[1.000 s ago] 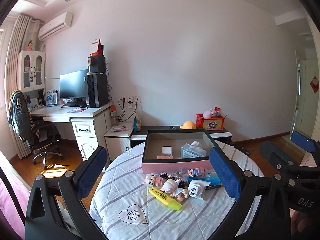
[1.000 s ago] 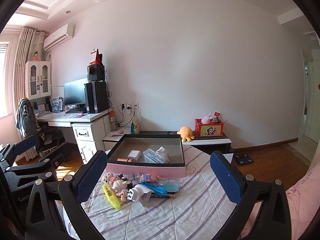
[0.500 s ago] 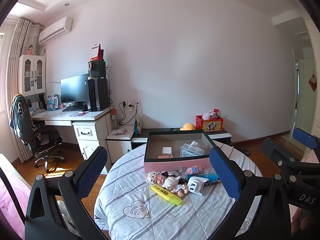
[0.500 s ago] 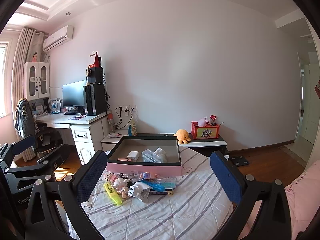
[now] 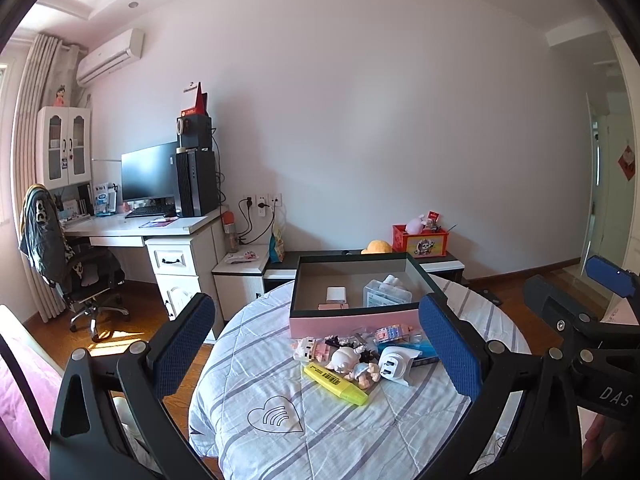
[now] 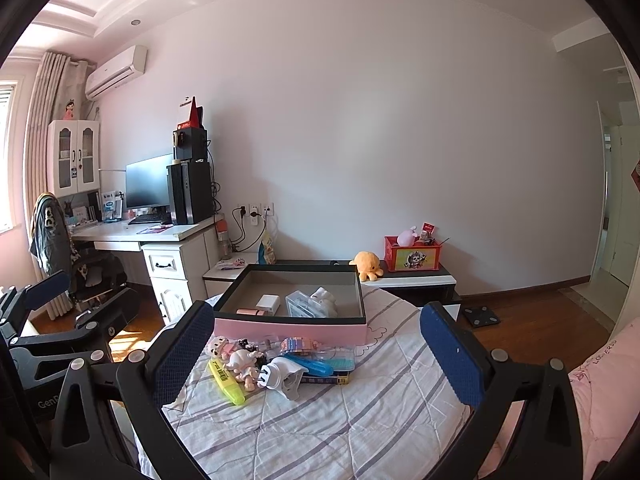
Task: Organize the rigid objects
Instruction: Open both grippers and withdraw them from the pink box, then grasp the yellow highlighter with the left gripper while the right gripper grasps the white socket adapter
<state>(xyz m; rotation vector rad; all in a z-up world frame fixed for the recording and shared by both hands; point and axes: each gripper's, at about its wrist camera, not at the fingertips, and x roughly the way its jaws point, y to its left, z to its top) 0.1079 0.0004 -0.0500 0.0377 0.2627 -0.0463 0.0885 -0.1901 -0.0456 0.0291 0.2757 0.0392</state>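
A pink box (image 5: 352,322) (image 6: 292,326) with a dark rim stands on a round table under a striped cloth (image 5: 320,432) (image 6: 360,420). Inside it lie a white block (image 5: 336,294) and a clear case (image 5: 386,298). In front of the box is a pile: a yellow highlighter (image 5: 335,384) (image 6: 226,381), small figurines (image 5: 352,362) (image 6: 240,362), a white plug adapter (image 5: 394,366) (image 6: 280,374) and a blue item (image 6: 314,364). My left gripper (image 5: 316,344) and right gripper (image 6: 316,354) both hang open, well short of the pile, holding nothing.
A white desk (image 5: 132,226) with a monitor and a tower stands at the left, an office chair (image 5: 60,256) beside it. A low shelf behind the table carries a red box (image 5: 420,240) and an orange plush (image 6: 366,264). Pink bedding (image 6: 600,392) lies at the right.
Both grippers have drawn back from the table, so the box and the pile look smaller and farther. Both stay open. Nothing on the table has moved.
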